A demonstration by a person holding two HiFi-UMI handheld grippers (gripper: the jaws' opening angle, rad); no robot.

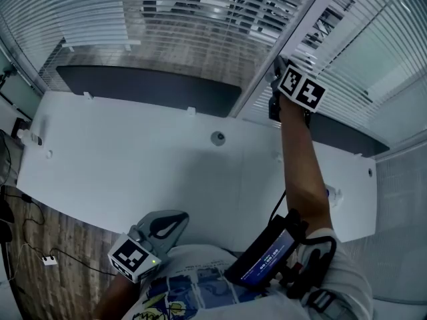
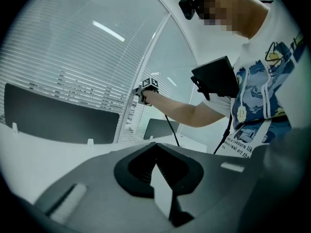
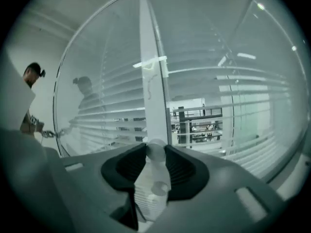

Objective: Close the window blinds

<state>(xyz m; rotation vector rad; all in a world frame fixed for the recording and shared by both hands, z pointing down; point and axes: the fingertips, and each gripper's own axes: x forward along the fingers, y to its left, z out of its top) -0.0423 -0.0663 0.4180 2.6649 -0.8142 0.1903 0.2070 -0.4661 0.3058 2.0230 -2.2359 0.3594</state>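
Note:
White slatted blinds [image 1: 200, 5] hang behind the glass, and more blinds [image 1: 373, 65] are to the right of the white window post [image 1: 287, 45]. My right gripper [image 1: 280, 89] is stretched out to that post, high above the desk. In the right gripper view its jaws [image 3: 156, 149] are shut on a white ribbed control handle [image 3: 151, 183] with a round knob, in front of the post [image 3: 150, 81] and the partly open slats [image 3: 218, 110]. My left gripper [image 1: 163, 227] stays low by my body, shut and empty [image 2: 155, 144]. From there the right gripper [image 2: 146, 89] shows at the window.
A white desk [image 1: 133, 152] with a round cable hole [image 1: 218, 137] stands between me and the window. Dark low panels [image 1: 147, 89] run along its far edge. Cables and a plug [image 1: 47, 259] lie on the wooden floor at left. A black device [image 1: 267, 255] is strapped to the right forearm.

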